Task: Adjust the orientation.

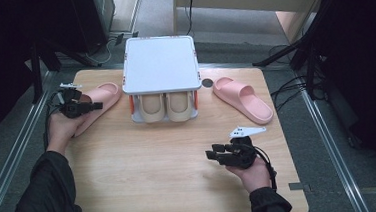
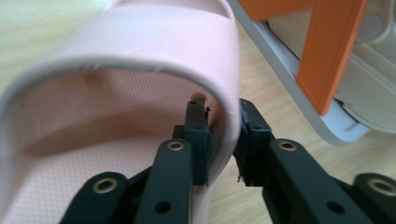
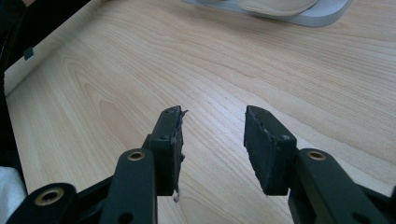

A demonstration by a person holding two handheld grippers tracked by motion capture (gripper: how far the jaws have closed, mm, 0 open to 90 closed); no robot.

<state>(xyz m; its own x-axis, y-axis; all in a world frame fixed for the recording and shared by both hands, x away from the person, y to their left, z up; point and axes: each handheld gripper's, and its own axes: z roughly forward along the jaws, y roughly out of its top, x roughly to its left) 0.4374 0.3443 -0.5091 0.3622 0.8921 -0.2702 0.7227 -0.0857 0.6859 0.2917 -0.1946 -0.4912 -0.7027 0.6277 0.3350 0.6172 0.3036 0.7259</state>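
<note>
Here the left gripper (image 2: pixel 223 135) is closed on the heel rim of a pink slipper (image 2: pixel 140 70), one jaw inside the heel cup and the other outside, pinching the soft wall between them. That slipper (image 1: pixel 98 100) lies on the wooden table (image 1: pixel 181 176) just left of the white shoe rack (image 1: pixel 160 63), which already holds a beige pair (image 1: pixel 165 107) on its lower shelf. A second pink slipper (image 1: pixel 243 98) lies right of the rack, a little apart from it. The right gripper (image 1: pixel 214 153) hovers in front of the rack and to its right, jaws spread wide (image 3: pixel 212 140) with nothing between them, above bare wood. The grip looks thin: the jaws catch only the edge of a flexible rim, so the slipper may sag, twist, or slip free when lifted. Swung toward the rack, its toe could also knock the orange post (image 2: pixel 327 56) or the shelf edge, since the slipper sits so close beside it.
</note>
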